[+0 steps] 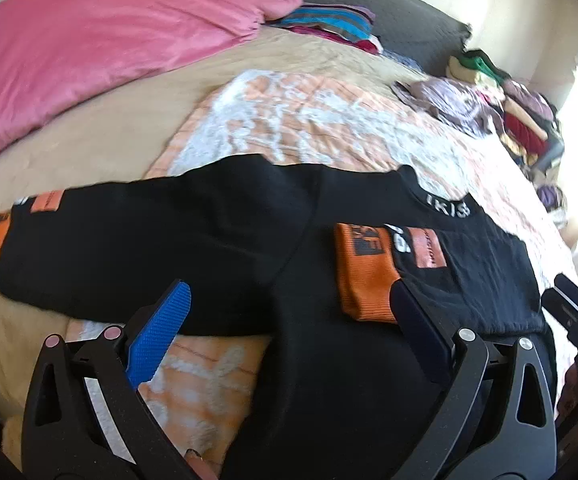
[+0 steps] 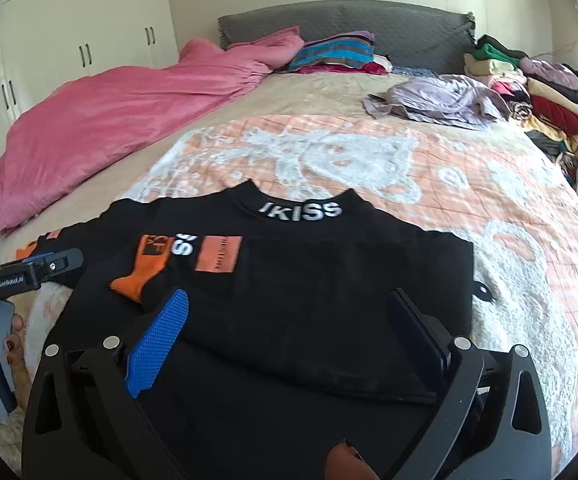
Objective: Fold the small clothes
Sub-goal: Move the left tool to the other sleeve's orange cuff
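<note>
On the orange-and-white quilt point(image 2: 429, 184) lies the black sweatshirt point(image 2: 329, 280), collar away from the cameras, one orange-cuffed sleeve point(image 2: 157, 264) folded across its chest. Above its near hem the left gripper point(image 1: 289, 312) and right gripper point(image 2: 293, 320) hover, both released and empty. Beyond the sweatshirt's collar lies a pink duvet point(image 2: 109, 120).

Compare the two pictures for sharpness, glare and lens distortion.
Left wrist view: motion-smeared, so the black sweater's collar lettering is hard to read; window glare washes out the right edge; the bed bulges from fisheye. Right wrist view: sharper, with legible collar lettering on the sweater; bright glare at the far right; wardrobe doors bow.
</note>
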### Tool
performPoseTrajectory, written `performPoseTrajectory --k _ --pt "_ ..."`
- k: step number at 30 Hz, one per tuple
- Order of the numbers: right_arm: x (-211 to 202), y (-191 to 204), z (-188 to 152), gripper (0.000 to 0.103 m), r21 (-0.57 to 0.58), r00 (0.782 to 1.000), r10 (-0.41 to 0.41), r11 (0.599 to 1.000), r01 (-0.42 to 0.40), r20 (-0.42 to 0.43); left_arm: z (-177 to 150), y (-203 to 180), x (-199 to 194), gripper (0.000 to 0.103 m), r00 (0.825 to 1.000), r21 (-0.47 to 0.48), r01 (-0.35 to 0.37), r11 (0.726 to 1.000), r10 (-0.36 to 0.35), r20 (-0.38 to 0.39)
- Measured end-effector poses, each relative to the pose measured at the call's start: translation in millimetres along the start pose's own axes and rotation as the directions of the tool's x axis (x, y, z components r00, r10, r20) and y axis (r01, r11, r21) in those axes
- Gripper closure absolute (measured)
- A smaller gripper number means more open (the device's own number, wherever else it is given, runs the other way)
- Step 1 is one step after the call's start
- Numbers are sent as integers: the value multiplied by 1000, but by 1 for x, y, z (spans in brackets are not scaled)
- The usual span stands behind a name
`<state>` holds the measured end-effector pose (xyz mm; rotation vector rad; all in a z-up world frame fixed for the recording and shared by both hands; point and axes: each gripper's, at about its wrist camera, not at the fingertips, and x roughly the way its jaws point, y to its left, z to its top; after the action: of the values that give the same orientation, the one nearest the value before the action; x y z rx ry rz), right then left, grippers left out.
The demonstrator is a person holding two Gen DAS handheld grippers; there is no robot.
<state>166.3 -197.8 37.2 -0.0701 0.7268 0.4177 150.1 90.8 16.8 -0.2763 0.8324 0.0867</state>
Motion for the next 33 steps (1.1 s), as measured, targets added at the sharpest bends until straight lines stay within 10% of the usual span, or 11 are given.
performPoseTrajectory --k 33 --pt "30 160 15 5 -153 975 214 963 -220 -56 -4 145 -36 10 967 -284 -225 932 249 48"
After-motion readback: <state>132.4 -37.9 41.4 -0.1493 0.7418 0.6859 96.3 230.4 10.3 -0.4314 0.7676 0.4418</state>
